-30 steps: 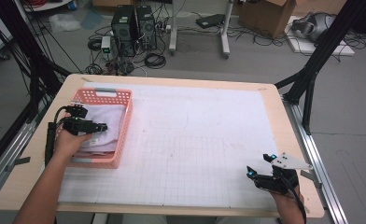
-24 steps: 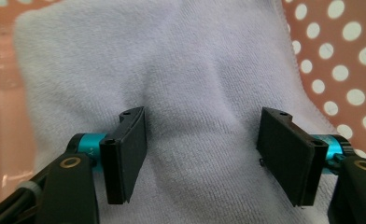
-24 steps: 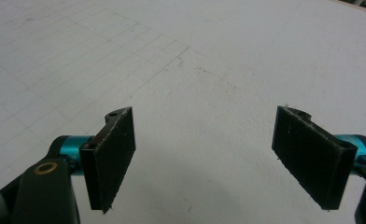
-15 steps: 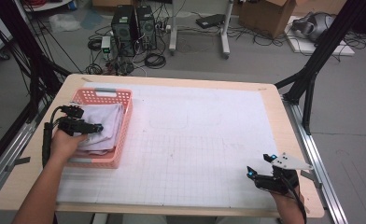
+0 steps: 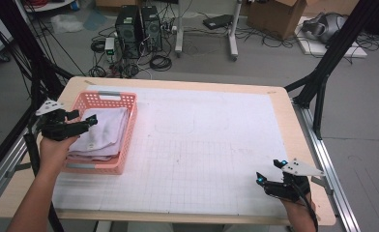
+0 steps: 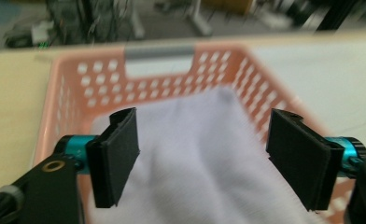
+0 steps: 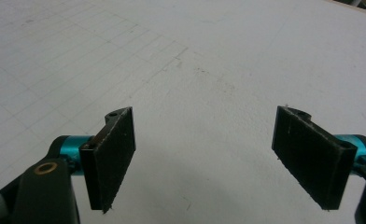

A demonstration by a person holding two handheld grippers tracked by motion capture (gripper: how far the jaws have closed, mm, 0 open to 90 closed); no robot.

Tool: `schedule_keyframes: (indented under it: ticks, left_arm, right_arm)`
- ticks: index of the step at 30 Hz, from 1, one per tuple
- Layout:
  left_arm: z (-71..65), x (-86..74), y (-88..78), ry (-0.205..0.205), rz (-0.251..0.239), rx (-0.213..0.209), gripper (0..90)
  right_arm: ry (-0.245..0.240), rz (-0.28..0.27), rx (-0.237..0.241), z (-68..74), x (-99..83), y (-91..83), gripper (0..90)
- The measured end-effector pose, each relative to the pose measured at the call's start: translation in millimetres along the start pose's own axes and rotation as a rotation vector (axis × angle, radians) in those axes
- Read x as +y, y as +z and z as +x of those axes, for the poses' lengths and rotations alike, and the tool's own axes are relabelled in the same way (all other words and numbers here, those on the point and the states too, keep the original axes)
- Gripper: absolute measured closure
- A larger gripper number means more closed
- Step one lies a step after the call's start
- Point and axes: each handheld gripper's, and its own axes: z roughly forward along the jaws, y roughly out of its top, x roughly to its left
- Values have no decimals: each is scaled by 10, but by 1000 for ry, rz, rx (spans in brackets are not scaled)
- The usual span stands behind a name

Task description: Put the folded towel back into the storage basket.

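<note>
The folded white cloth (image 5: pixel 102 131) lies inside the pink basket (image 5: pixel 108 97) at the left end of the worktop (image 5: pixel 216 145). The left gripper (image 5: pixel 83 123) hangs just above it, its 2 jaws having just been opening and now wide with nothing pinched between them. The right gripper (image 5: pixel 270 172) sits near the worktop's front right corner, jaws wide over the bare gridded sheet (image 7: pixel 181 70).

cloth (image 5: pixel 103 133) in basket (image 5: pixel 128 126) | basket at table (image 5: pixel 274 104) left end
</note>
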Motion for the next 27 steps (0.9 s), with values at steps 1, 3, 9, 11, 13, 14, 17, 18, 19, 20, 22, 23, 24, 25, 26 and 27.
schedule_keyframes:
  ticks: [1, 3, 9, 11, 13, 14, 17, 18, 19, 20, 22, 23, 24, 25, 26, 27]
  left_arm:
    - [-21, -9, -44, -11, -28, -35, 240]
    - [-80, -48, -106, -10, -72, -77, 239]
    - [-325, -138, -188, 23, -146, -132, 210]
    - [-439, -151, -207, 37, -167, -161, 215]
    - [-559, -153, -214, 52, -189, -187, 215]
    - [-618, -149, -219, 61, -198, -202, 215]
    - [-793, -129, -236, 78, -219, -256, 216]
    - [-846, -123, -239, 81, -225, -274, 216]
    - [-962, -124, -242, 88, -235, -305, 216]
    - [-962, -124, -242, 88, -235, -305, 216]
    - [-1089, -155, -235, 89, -236, -337, 215]
    - [-1157, -186, -232, 88, -238, -351, 215]
    - [-1225, -219, -227, 88, -240, -366, 215]
    - [-1301, -255, -222, 95, -239, -377, 215]
    - [-1448, -321, -203, 122, -226, -394, 216]
    - [-1517, -355, -191, 133, -225, -403, 216]
  right_arm:
    - [-2, -2, 2, 2, 4, -4, 204]
    - [0, -6, 4, 2, 6, -8, 204]
    - [12, -15, 7, -5, 3, -13, 204]
    - [10, -17, 11, -8, 2, -16, 204]
    - [17, -16, 13, -6, 2, -19, 204]
    - [14, -21, 13, -14, -1, -22, 204]
    - [18, -25, 17, -19, -3, -24, 204]
    - [22, -30, 21, -28, -2, -25, 203]
    - [27, -33, 22, -29, -1, -24, 203]
    - [30, -39, 25, -30, 0, -21, 202]
    - [31, -48, 31, -25, 0, -20, 201]
    - [31, -48, 31, -25, 0, -20, 201]
    - [28, -59, 30, -17, -1, -26, 200]
    - [25, -63, 31, -10, 0, -28, 200]
    - [24, -67, 30, 1, 2, -28, 200]
    - [22, -69, 29, 7, 7, -30, 200]
